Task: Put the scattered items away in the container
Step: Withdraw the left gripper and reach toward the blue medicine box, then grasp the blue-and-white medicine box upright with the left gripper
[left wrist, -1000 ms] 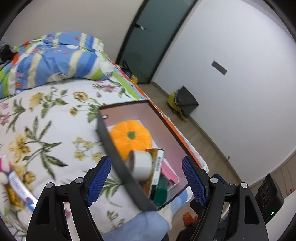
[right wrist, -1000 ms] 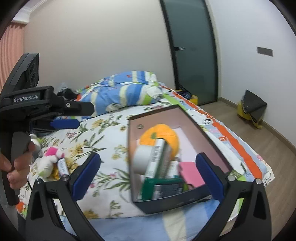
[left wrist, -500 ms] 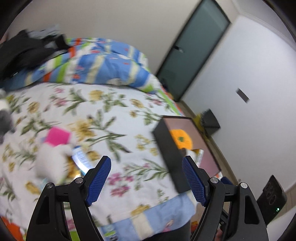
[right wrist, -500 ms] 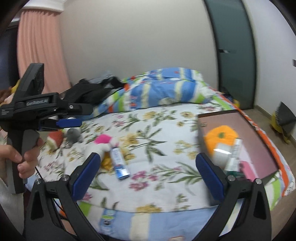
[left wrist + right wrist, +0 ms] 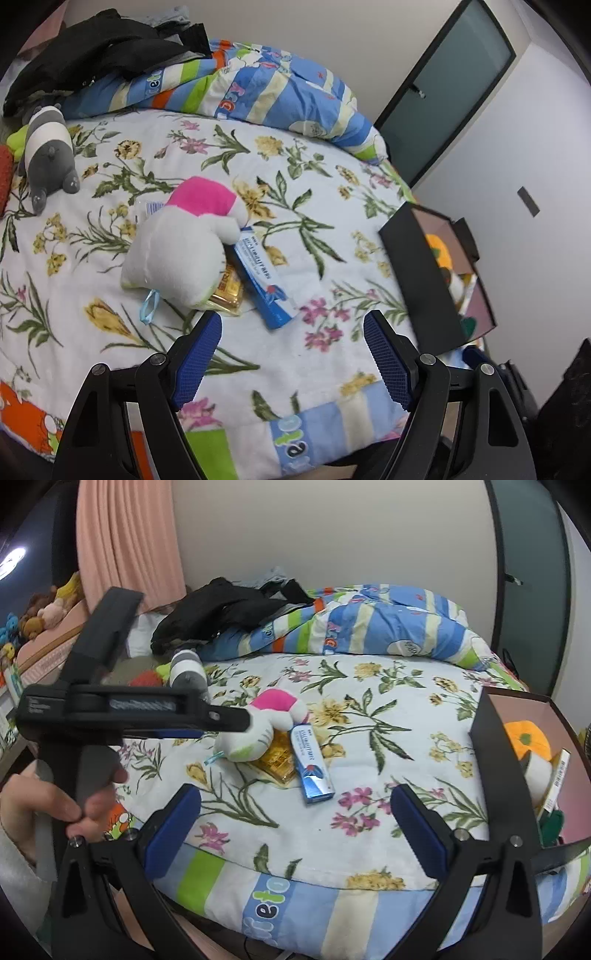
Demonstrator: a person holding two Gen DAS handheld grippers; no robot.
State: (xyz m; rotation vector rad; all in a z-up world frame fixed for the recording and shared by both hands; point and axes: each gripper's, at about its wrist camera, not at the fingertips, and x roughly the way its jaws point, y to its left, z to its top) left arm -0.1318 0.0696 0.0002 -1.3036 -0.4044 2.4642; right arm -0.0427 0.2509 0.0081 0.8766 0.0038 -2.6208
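Note:
A black box point(image 5: 424, 280) stands at the bed's right edge with an orange pumpkin plush point(image 5: 439, 254) and other items inside; it also shows in the right wrist view point(image 5: 502, 768). A white plush with a pink bow point(image 5: 184, 243) lies mid-bed over a gold packet point(image 5: 227, 290), beside a blue toothpaste box point(image 5: 264, 284). In the right wrist view the plush point(image 5: 251, 738), packet point(image 5: 279, 760) and toothpaste box point(image 5: 310, 771) show too. My left gripper point(image 5: 291, 354) is open and empty, just short of them. My right gripper point(image 5: 295, 816) is open and empty near the bed's front edge.
A grey-and-white plush point(image 5: 48, 155) and a red plush point(image 5: 5, 177) lie at the far left. A striped duvet point(image 5: 258, 88) with black clothes point(image 5: 99, 51) on it is piled at the back. The left gripper's body point(image 5: 110, 709) crosses the right wrist view's left side.
Both grippers swung left, away from the box, and now face the plush, gold packet and toothpaste box. The box has shifted to the right edge of both views.

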